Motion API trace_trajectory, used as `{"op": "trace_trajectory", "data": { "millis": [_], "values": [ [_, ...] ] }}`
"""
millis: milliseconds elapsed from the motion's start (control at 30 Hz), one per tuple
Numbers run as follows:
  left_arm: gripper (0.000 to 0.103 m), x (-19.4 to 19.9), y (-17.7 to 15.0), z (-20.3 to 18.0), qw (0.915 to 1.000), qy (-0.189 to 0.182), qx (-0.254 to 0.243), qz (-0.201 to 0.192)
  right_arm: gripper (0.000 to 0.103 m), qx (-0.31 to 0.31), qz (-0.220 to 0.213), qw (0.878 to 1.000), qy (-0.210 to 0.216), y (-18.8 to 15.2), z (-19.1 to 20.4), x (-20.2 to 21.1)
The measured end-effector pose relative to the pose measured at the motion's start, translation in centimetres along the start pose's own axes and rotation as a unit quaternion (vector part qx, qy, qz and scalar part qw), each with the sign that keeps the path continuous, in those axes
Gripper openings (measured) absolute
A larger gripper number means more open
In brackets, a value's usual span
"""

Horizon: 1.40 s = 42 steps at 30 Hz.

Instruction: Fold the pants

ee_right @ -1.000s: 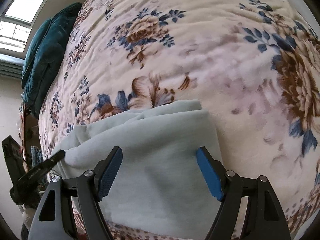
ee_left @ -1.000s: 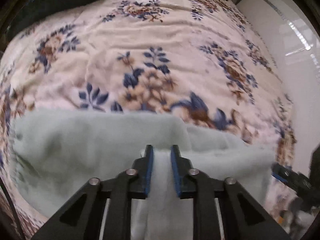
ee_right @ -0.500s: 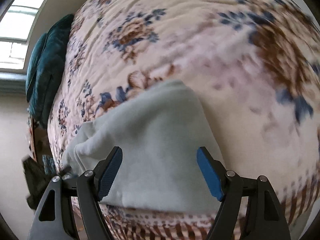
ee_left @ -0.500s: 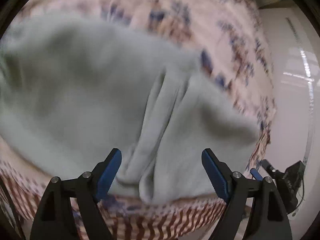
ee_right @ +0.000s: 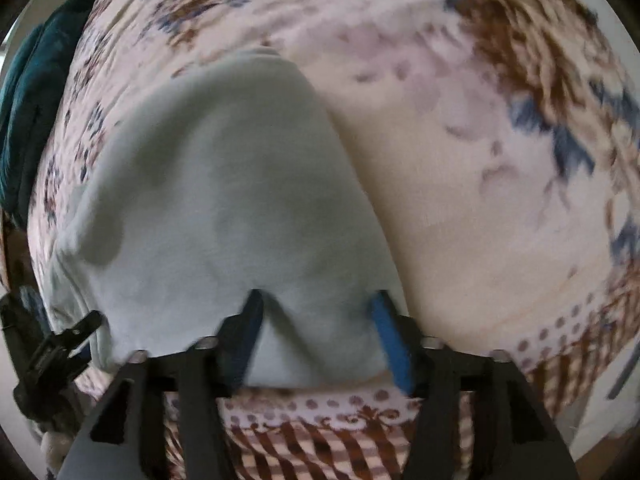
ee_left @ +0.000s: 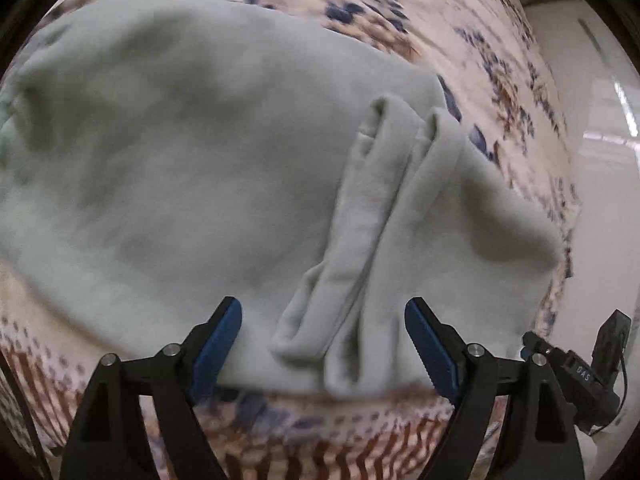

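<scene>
Pale green pants [ee_left: 200,160] lie folded on the flowered blanket, with two raised ridges of cloth [ee_left: 372,208] running toward the near edge. My left gripper [ee_left: 322,320] hovers open above those ridges, and its blue pads do not touch them. In the right wrist view the pants [ee_right: 220,180] end in a near corner. My right gripper [ee_right: 316,304] is down on that corner with its jaws opening. A hump of the cloth stands between its fingertips. Each gripper shows at the edge of the other's view, the right gripper [ee_left: 576,372] and the left gripper [ee_right: 60,340].
The flowered blanket [ee_right: 480,160] covers the bed all around the pants, and its brown patterned border [ee_left: 320,452] hangs at the near edge. A dark teal pillow [ee_right: 28,100] lies at the far left. A pale, shiny surface [ee_left: 600,160] lies beyond the bed's right side.
My left gripper let go of the cloth, opened wide and moved over the pants. The right gripper sank onto the near corner, and its fingers now look closer together.
</scene>
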State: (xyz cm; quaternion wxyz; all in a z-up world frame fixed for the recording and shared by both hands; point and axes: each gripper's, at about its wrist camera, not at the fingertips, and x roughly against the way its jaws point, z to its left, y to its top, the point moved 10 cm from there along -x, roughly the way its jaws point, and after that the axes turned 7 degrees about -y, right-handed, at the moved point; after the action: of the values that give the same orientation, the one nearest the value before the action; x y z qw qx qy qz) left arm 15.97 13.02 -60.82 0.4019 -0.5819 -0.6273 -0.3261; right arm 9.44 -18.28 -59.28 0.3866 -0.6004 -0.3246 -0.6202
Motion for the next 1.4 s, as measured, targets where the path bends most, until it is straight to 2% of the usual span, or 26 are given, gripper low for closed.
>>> {"op": "trace_trajectory", "data": {
  "millis": [33, 133, 200, 300, 367, 433, 467, 500, 533, 600, 633, 733, 800, 833, 867, 900, 933, 1000, 1033, 1067, 1100, 1133, 1167, 1300, 1400],
  "values": [
    [0.085, 0.7, 0.0, 1.0, 0.9999, 0.013, 0.005, -0.004, 0.092, 0.009, -0.011, 1.0, -0.007, 0.0, 0.7, 0.6],
    [0.094, 4.1, 0.4, 4.9, 0.9961, 0.061, 0.019, -0.06, 0.093, 0.059, -0.036, 0.996, -0.064, -0.3, 3.5, 1.8],
    [0.094, 6.0, 0.9, 7.8, 0.9925, 0.076, 0.034, -0.089, 0.094, 0.081, -0.052, 0.991, -0.093, -0.2, 5.6, 2.0],
    [0.094, 7.2, 1.4, 12.9, 0.9879, 0.056, 0.094, -0.11, 0.094, 0.091, -0.048, 0.989, -0.108, -0.6, 8.4, 1.1],
    [0.094, 7.3, 1.9, 15.1, 0.9824, 0.015, 0.137, -0.126, 0.094, 0.091, -0.045, 0.989, -0.109, -0.9, 10.4, 0.3],
    [0.094, 6.8, 2.6, 16.8, 0.9701, -0.044, 0.191, -0.143, 0.094, 0.088, -0.045, 0.989, -0.11, -1.0, 11.7, -0.5],
    [0.093, 6.3, 3.0, 17.7, 0.9596, -0.08, 0.224, -0.151, 0.094, 0.086, -0.042, 0.989, -0.109, -1.1, 12.3, -0.9],
    [0.093, 5.3, 3.4, 18.3, 0.9449, -0.119, 0.262, -0.157, 0.094, 0.083, -0.04, 0.99, -0.11, -1.4, 13.0, -1.3],
    [0.093, 4.6, 3.8, 18.5, 0.9349, -0.145, 0.282, -0.159, 0.094, 0.079, -0.036, 0.99, -0.107, -1.6, 13.6, -1.6],
    [0.092, 2.7, 4.7, 19.0, 0.9091, -0.198, 0.327, -0.165, 0.094, 0.075, -0.03, 0.991, -0.103, -1.9, 14.6, -2.0],
    [0.092, 2.2, 5.1, 19.0, 0.9001, -0.209, 0.342, -0.171, 0.094, 0.072, -0.028, 0.992, -0.104, -2.1, 15.0, -2.2],
    [0.092, 2.1, 6.7, 18.4, 0.8821, -0.23, 0.361, -0.196, 0.094, 0.066, -0.022, 0.993, -0.095, -2.3, 16.0, -2.6],
    [0.089, 3.6, 7.6, 16.9, 0.8677, -0.279, 0.35, -0.217, 0.094, 0.067, -0.022, 0.993, -0.094, -2.4, 16.6, -2.7],
    [0.089, 4.3, 7.9, 16.1, 0.8769, -0.276, 0.324, -0.223, 0.094, 0.068, -0.021, 0.993, -0.095, -2.4, 17.0, -2.7],
    [0.089, 3.9, 8.1, 15.6, 0.8943, -0.251, 0.299, -0.218, 0.094, 0.07, -0.021, 0.993, -0.095, -2.4, 17.3, -2.8],
    [0.089, 3.0, 8.1, 15.3, 0.9066, -0.235, 0.284, -0.206, 0.094, 0.071, -0.021, 0.993, -0.095, -2.4, 17.5, -2.9],
    [0.088, 2.3, 7.8, 15.5, 0.9124, -0.227, 0.278, -0.197, 0.094, 0.072, -0.021, 0.993, -0.094, -2.4, 17.8, -2.9],
    [0.08, 1.3, 7.9, 16.1, 0.9138, -0.23, 0.276, -0.19, 0.094, 0.07, -0.02, 0.993, -0.089, -2.1, 18.1, -3.0],
    [0.066, 1.3, 7.9, 16.3, 0.9115, -0.235, 0.278, -0.192, 0.094, 0.069, -0.019, 0.994, -0.086, -2.1, 18.3, -3.1],
    [0.057, 1.6, 7.8, 16.6, 0.9078, -0.244, 0.281, -0.193, 0.094, 0.068, -0.02, 0.994, -0.084, -1.9, 18.5, -3.2],
    [0.038, 2.1, 7.6, 16.7, 0.9035, -0.259, 0.281, -0.194, 0.094, 0.069, -0.021, 0.994, -0.086, -1.8, 18.5, -3.4],
    [0.028, 2.6, 7.5, 16.6, 0.9021, -0.264, 0.278, -0.198, 0.094, 0.071, -0.022, 0.993, -0.093, -1.7, 18.3, -3.7],
    [0.026, 3.3, 7.3, 16.2, 0.9054, -0.261, 0.267, -0.202, 0.094, 0.071, -0.023, 0.992, -0.097, -1.3, 18.0, -3.9],
    [0.022, 6.6, 6.8, 12.5, 0.9349, -0.203, 0.184, -0.226, 0.094, 0.076, -0.029, 0.99, -0.112, -0.6, 17.1, -4.2],
    [0.021, 8.9, 6.2, 8.6, 0.9468, -0.17, 0.123, -0.244, 0.094, 0.085, -0.041, 0.988, -0.12, -0.3, 16.5, -3.6]
  ]
}}
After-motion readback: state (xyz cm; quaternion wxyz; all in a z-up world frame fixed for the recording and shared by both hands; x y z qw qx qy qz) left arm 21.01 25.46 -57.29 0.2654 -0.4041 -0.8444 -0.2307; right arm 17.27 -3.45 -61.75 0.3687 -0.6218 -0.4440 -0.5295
